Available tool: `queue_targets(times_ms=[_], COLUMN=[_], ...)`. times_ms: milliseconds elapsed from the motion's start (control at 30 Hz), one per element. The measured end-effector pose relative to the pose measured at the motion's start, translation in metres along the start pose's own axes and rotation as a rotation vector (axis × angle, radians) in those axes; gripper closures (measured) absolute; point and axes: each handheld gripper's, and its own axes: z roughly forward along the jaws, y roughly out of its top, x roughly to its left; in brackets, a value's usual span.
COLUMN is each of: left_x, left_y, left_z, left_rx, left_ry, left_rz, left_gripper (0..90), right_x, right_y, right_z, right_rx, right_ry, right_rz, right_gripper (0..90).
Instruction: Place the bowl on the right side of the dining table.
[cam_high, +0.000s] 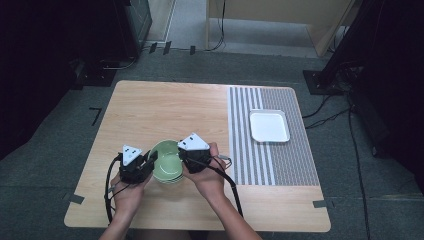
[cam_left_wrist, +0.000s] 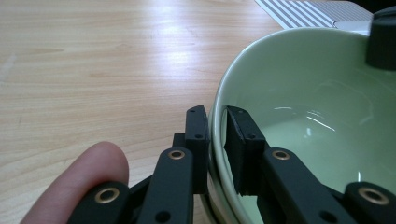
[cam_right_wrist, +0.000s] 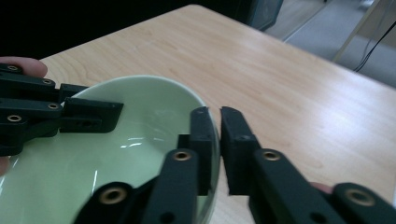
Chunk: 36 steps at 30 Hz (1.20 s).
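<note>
High view: pale green glazed ceramic bowl (cam_high: 167, 161) sits near the wooden bench's (cam_high: 150, 110) front edge, left gripper (cam_high: 148, 161) and right gripper (cam_high: 183, 156) jaws clamped on opposite rims. Rigid, slick, breakable; rim grips look sound.

Pale green bowl (cam_high: 166, 161), black tools (cam_high: 136, 167) (cam_high: 195, 159) with grey-white top plates, light wood table (cam_high: 160, 107), grey-white striped mat (cam_high: 280, 165), white square plate (cam_high: 269, 126).

Both grippers at the green bowl

The left hand-held gripper (cam_high: 150, 159) and right hand-held gripper (cam_high: 182, 156) flank the green bowl (cam_high: 166, 161) on the bench (cam_high: 165, 107).
</note>
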Motion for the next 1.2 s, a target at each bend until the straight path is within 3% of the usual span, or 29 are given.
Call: queue_targets(times_ms=[67,100,200,300,367,600,767,833,900,967,1067,1100,1133,1167,1200], left_x=[-0.001,-0.003,-0.007,-0.010,-0.010,-0.008,-0.004,-0.002,0.001,0.003,0.005,0.003,0.003,0.004,0.006], left_y=[0.000,0.000,0.000,0.000,0.000,-0.001,0.001,0.003,0.007,0.009,0.013,0.016,0.016,0.016,0.017], left_z=[0.000,0.000,-0.002,-0.003,-0.003,-0.004,-0.004,-0.005,-0.007,-0.009,-0.012,-0.015,-0.015,-0.016,-0.017], left_rx=[-0.005,-0.010,-0.028,-0.043,-0.047,-0.072,-0.074,-0.074,-0.071,-0.069,-0.065,-0.072,-0.072,-0.084,-0.091], left_ry=[0.011,0.021,0.044,0.059,0.059,0.054,0.021,0.001,-0.049,-0.068,-0.112,-0.075,-0.075,-0.061,-0.076], left_rz=[0.007,0.025,0.057,0.075,0.078,0.082,0.017,-0.025,-0.071,-0.093,-0.130,-0.123,-0.123,-0.120,-0.137], left_gripper=[80.0,80.0,80.0,80.0,80.0,80.1,78.8,78.0,65.0,62.5,64.6,72.0,79.1,79.1,80.8], right_x=[0.000,-0.001,-0.001,0.000,-0.001,-0.001,0.007,0.009,0.009,0.011,0.014,0.020,0.020,0.021,0.023], right_y=[0.000,0.001,0.001,0.001,0.002,0.000,0.002,0.002,0.005,0.008,0.009,0.010,0.010,0.011,0.011], right_z=[0.001,0.003,0.007,0.014,0.014,0.008,-0.002,-0.003,-0.008,-0.011,-0.014,-0.018,-0.018,-0.019,-0.020], right_rx=[0.012,0.052,0.088,0.147,0.141,0.060,-0.019,-0.028,-0.073,-0.104,-0.136,-0.167,-0.167,-0.179,-0.187], right_ry=[0.005,0.006,0.014,0.007,-0.022,-0.018,-0.066,-0.070,-0.072,-0.081,-0.089,-0.105,-0.105,-0.114,-0.123], right_rz=[0.008,0.020,0.024,0.008,0.004,-0.028,-0.125,-0.120,-0.111,-0.103,-0.126,-0.137,-0.137,-0.148,-0.155], right_gripper=[80.3,76.6,72.6,75.9,82.6,84.7,85.5,85.6,85.6,85.6,85.6,85.6,85.6,85.6,85.6])
